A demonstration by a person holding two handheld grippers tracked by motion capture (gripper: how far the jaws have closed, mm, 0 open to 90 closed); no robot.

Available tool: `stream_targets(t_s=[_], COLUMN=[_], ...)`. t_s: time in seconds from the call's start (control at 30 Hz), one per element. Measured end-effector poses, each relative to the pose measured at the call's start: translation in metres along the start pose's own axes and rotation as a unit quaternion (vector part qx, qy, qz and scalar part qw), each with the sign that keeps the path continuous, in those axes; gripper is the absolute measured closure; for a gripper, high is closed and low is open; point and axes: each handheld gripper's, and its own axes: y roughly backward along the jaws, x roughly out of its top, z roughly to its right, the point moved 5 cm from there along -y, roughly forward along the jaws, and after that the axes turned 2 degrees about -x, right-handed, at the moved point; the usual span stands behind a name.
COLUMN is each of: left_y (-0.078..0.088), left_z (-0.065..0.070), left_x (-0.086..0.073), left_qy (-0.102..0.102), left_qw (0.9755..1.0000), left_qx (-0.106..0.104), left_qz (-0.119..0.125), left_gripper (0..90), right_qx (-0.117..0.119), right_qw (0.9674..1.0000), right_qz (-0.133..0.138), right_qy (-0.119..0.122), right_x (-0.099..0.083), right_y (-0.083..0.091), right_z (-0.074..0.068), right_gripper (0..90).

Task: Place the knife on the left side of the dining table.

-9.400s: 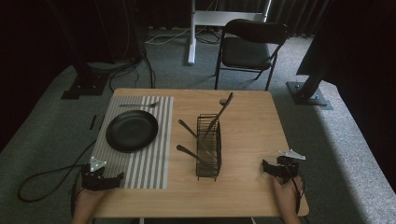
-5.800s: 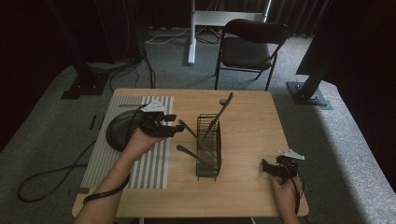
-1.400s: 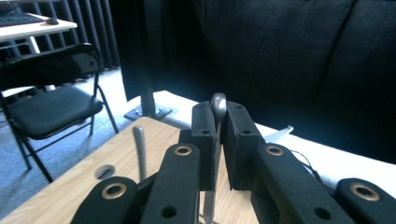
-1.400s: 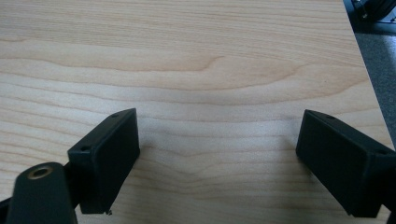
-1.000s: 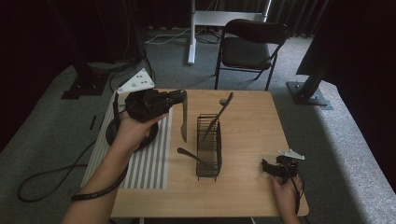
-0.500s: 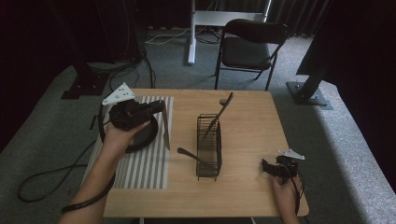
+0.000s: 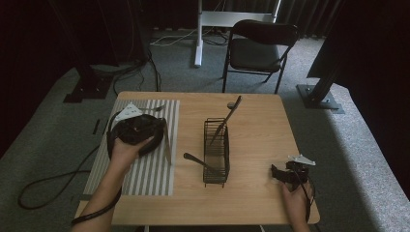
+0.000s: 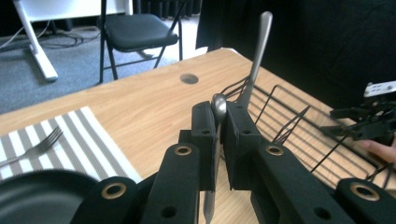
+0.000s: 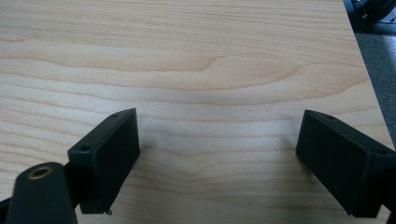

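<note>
Over the mat [image 7: 145, 169], my left gripper [image 7: 138, 130] is clamped tight on a knife [image 8: 218, 106]; its jaws are pinched on the handle end and the blade hangs down toward the mat's right strip, just right of the plate [image 8: 42, 196]. From above, the knife [image 7: 167, 142] looks near upright, and I can't tell if the tip touches the mat. I'd call this the placing step: knife out of the rack [image 7: 216, 154], carried over, not yet laid down. A fork [image 8: 39, 144] lies on the mat at the plate's far side, so that piece looks done. Left to do, by my read: lower the knife flat beside the plate, let go, then go for the rest. Two pieces remain in the rack: one long handle [image 7: 227, 118] leaning out the top, one [image 7: 198, 162] poking out its left side. My right gripper [image 9: 217, 158] sits idle near the table's [image 7: 261, 121] front right corner, jaws spread wide, nothing between them.
</note>
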Motion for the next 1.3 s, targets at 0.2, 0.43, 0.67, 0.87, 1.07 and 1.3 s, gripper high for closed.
stream_targets(t_s=[0.2,0.43,0.67,0.87,1.07,1.3], left_y=[0.001,0.004,0.023,0.042,0.051,0.060], left_z=[-0.008,-0.012,-0.015,-0.017,-0.020,-0.025], left_x=[-0.006,-0.014,-0.023,-0.032,-0.038,-0.047], left_qy=[0.007,0.021,0.045,0.049,0.047,0.039], left_qw=[0.9999,0.9996,0.9984,0.9982,0.9982,0.9980], left_qx=[0.007,0.014,0.031,0.033,0.037,0.050], left_qz=[0.004,0.014,0.014,0.006,0.005,0.004], left_gripper=[83.9,83.8,83.7,82.8,81.6,78.4], right_qx=[0.000,0.000,0.000,0.000,0.000,0.000], right_qw=[1.0000,1.0000,1.0000,1.0000,1.0000,1.0000], right_qz=[-0.001,0.000,-0.001,-0.001,-0.001,-0.001], right_qy=[0.001,0.001,-0.001,0.000,0.000,0.000], right_x=[0.000,0.000,0.000,0.000,0.000,0.000], right_y=[0.000,0.000,0.000,0.000,0.000,0.000], right_z=[0.000,0.000,0.000,0.000,0.000,0.000], right_gripper=[12.5,12.5,12.5,12.5,12.5,12.5])
